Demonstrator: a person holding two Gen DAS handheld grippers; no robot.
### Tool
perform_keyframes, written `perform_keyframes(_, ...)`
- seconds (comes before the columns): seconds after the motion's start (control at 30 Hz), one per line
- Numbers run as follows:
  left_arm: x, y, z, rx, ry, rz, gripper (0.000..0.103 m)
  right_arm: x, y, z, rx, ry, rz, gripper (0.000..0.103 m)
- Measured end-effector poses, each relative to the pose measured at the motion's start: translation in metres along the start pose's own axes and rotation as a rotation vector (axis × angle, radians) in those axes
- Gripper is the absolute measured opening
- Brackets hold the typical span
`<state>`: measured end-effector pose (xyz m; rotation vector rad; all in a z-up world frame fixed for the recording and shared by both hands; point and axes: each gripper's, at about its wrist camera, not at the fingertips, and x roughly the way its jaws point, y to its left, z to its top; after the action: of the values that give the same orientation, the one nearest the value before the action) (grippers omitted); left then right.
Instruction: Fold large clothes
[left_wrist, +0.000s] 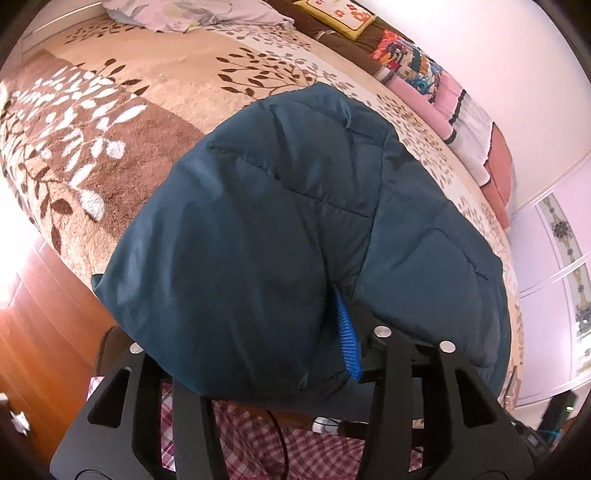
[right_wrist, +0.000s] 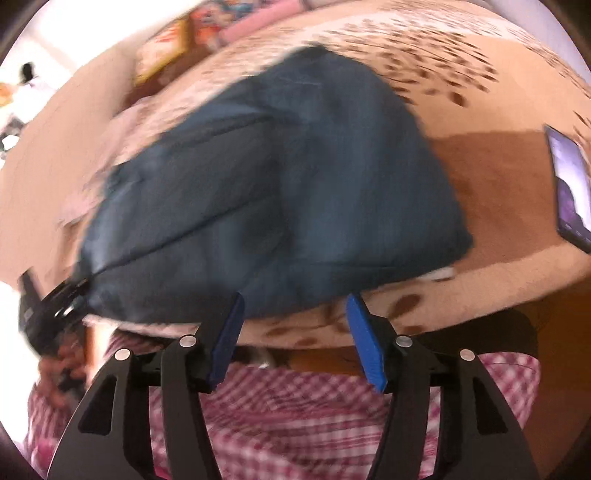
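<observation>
Jacket (left_wrist: 280, 221), a dark teal quilted one, lies bunched in a thick bundle on the bed (left_wrist: 110, 155), near its front edge, atop the beige leaf-patterned blanket. On the left, the left gripper (left_wrist: 332, 343) pinches the jacket's near hem, its one visible blue pad buried in the fabric. On the right, the right gripper (right_wrist: 295, 328) hangs just short of the garment with fingers (right_wrist: 364, 343) spread wide and empty. Farther right a phone (right_wrist: 570, 184) rests on the blanket. Judging by the doubled layers, folding looks well advanced, with tidying left.
</observation>
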<state>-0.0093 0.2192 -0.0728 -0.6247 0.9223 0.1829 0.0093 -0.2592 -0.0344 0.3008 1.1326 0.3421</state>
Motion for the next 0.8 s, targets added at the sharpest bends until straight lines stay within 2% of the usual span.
perform_keyframes(0.1,-0.001,-0.001,-0.001,-0.003,-0.006,0.003,0.048,-0.015,0.039,0.0,-0.129,-0.049,0.098,0.057)
perform_keyframes(0.17,0.0,-0.001,0.0,-0.01,-0.007,-0.001,0.049,-0.019,0.068,0.007,-0.218,-0.091,0.131,0.048)
perform_keyframes(0.27,0.0,-0.001,-0.001,-0.011,-0.006,-0.002,0.05,-0.019,0.109,0.023,-0.313,-0.133,0.153,0.032)
perform_keyframes(0.3,0.0,-0.001,-0.001,-0.007,-0.006,0.0,0.05,-0.013,0.122,0.032,-0.341,-0.142,0.145,0.025)
perform_keyframes(0.37,0.0,-0.002,-0.001,0.005,-0.008,0.006,0.05,0.003,0.139,0.045,-0.366,-0.142,0.089,0.019)
perform_keyframes(0.47,0.0,-0.003,-0.001,0.016,-0.009,0.005,0.05,0.038,0.15,0.055,-0.368,-0.093,0.036,0.016)
perform_keyframes(0.57,0.001,0.0,-0.001,0.015,-0.005,-0.006,0.051,0.08,0.149,0.058,-0.369,-0.007,-0.005,0.016)
perform_keyframes(0.63,0.003,0.002,-0.001,0.007,0.005,-0.022,0.056,0.104,0.149,0.055,-0.374,0.055,-0.026,0.016)
perform_keyframes(0.8,0.006,-0.003,-0.001,0.014,0.004,-0.044,0.064,0.142,0.131,0.055,-0.375,0.129,-0.05,0.014)
